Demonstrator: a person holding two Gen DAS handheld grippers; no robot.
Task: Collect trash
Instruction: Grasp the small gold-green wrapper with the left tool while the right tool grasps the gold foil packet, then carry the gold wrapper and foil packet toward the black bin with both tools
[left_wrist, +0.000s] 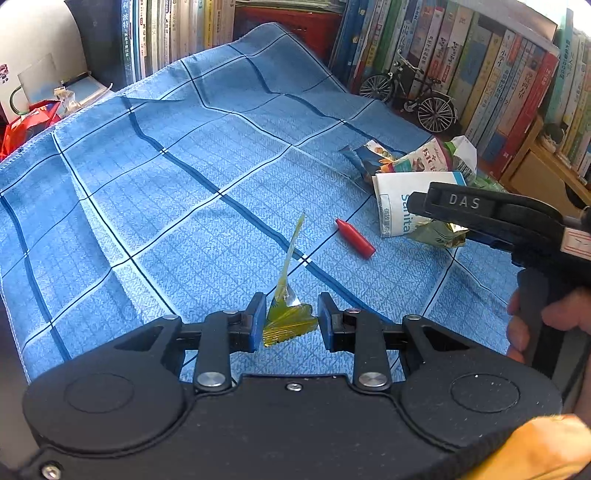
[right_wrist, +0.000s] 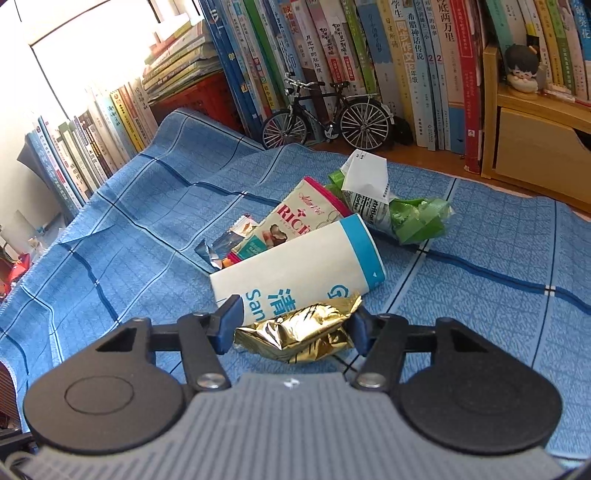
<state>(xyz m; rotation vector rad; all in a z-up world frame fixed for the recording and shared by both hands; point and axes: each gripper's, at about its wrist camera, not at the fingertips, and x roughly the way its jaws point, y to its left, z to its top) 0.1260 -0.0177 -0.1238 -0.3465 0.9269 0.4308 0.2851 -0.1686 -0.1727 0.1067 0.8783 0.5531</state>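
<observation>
In the left wrist view my left gripper is shut on a yellow-green wrapper, whose thin strip sticks up over the blue checked cloth. A red cap-like piece lies just beyond it. In the right wrist view my right gripper has both pads against a crumpled gold wrapper. Behind it is a pile: a white packet with blue lettering, a rice snack packet, a green wrapper with a white label and a small blue foil packet. The left wrist view shows the right gripper at that pile.
A model bicycle stands at the cloth's far edge in front of rows of upright books. A wooden drawer box sits at the right. Red bags lie off the cloth's left edge. A hand holds the right gripper's grip.
</observation>
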